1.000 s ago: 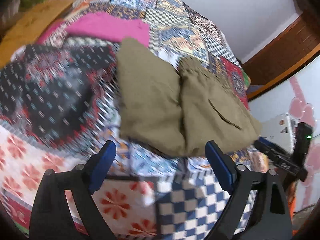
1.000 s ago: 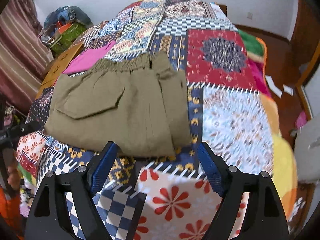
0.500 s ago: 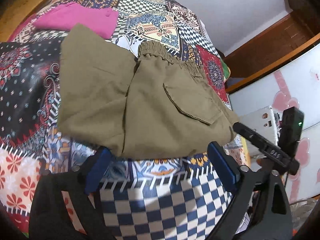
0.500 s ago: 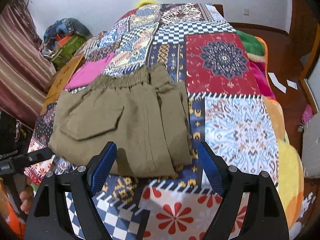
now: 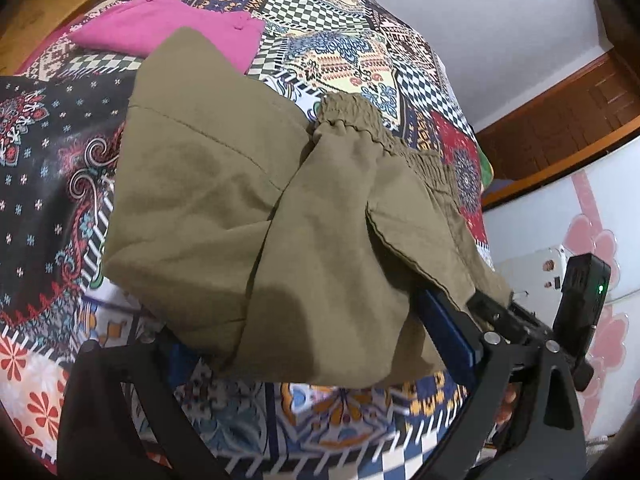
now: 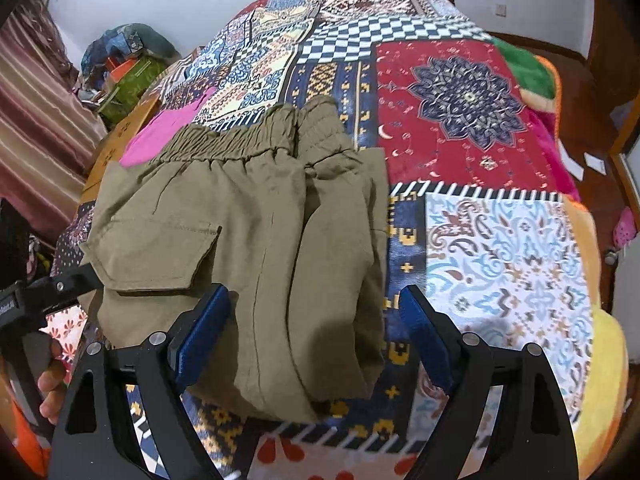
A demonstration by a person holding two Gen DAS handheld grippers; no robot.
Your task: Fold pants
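Observation:
The olive pants (image 5: 280, 216) lie folded in a compact bundle on the patchwork bedspread (image 5: 344, 36), waistband toward the far side. They also show in the right wrist view (image 6: 256, 240), pocket flap at left. My left gripper (image 5: 304, 344) is open, its fingers straddling the bundle's near edge, the cloth lying over the fingertips. My right gripper (image 6: 314, 320) is open, fingers on either side of the bundle's near right part. The left gripper also shows at the left edge of the right wrist view (image 6: 48, 288).
A folded pink garment (image 5: 160, 32) lies beyond the pants. A cardboard box (image 6: 116, 140) and a clutter pile (image 6: 124, 68) stand left of the bed. The bedspread (image 6: 500, 240) stretches right to the bed's edge. A white appliance (image 5: 536, 272) stands at right.
Both grippers have moved forward and lower onto the near edge of the folded pants. The pants now fill more of each view. Both stay open.

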